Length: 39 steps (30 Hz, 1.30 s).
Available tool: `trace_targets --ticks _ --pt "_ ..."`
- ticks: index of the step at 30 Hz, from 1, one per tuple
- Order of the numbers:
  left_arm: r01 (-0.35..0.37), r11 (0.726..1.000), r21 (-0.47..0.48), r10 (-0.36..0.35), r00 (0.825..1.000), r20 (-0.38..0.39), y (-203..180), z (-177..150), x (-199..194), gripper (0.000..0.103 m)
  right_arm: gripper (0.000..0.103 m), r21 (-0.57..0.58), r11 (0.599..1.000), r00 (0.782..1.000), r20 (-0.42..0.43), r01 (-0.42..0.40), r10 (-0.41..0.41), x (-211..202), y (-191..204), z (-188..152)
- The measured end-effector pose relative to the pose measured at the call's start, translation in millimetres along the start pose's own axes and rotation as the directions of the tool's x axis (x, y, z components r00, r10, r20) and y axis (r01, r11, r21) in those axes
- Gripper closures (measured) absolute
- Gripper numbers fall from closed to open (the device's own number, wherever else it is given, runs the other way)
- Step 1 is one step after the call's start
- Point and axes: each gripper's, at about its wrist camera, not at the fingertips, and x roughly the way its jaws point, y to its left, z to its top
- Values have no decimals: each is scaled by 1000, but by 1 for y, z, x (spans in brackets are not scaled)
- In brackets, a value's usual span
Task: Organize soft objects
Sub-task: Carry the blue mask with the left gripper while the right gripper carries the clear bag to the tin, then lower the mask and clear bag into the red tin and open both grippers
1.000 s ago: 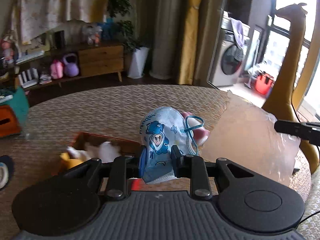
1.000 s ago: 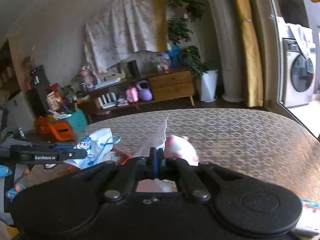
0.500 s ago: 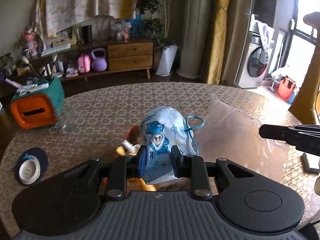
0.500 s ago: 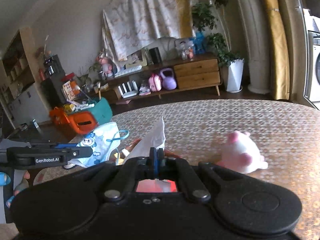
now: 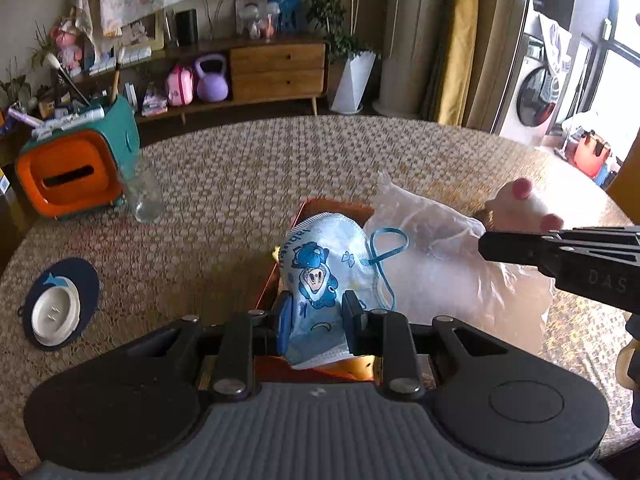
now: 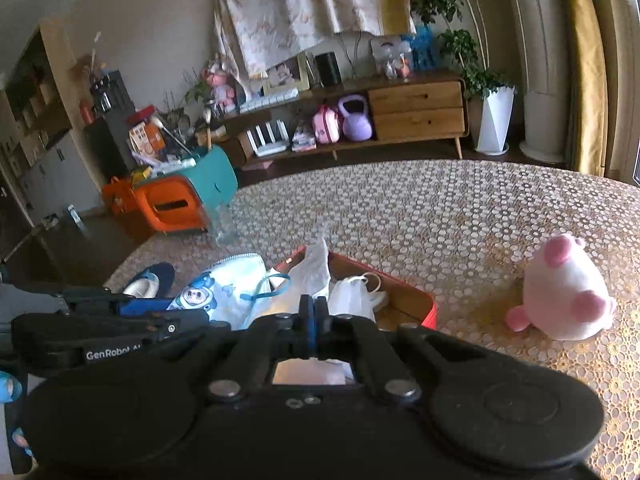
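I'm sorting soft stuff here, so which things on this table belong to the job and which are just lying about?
Job: face mask, plastic bag, pink plush toy, orange box.
Lying about: glass jar, orange-teal organizer, coaster.

Dim room, daylight glare from window [image 5: 624, 64] at right, heavy fisheye warp, edges prob. slightly soft.

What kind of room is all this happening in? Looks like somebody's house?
Most likely a family living room. A low wooden sideboard along the wall holds children's toys, a potted plant stands beside it, and a washing machine shows through a doorway. The work happens on a round table.
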Motion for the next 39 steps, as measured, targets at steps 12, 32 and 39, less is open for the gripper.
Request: trace_targets --ticks 12,32,39 --pt "14 1000 6 -13 997 -75 1 -14 41 78 103 -29 999 996 -79 29 -31 41 0 -7" --pt "10 1000 -13 -11 997 -82 -3 -16 50 74 64 -59 997 994 -93 43 -48 42 -10 -12" --pt "-2 1000 -19 1 999 -50 -6 -16 37 56 59 -56 997 997 -60 44 -48 25 -11 -11"
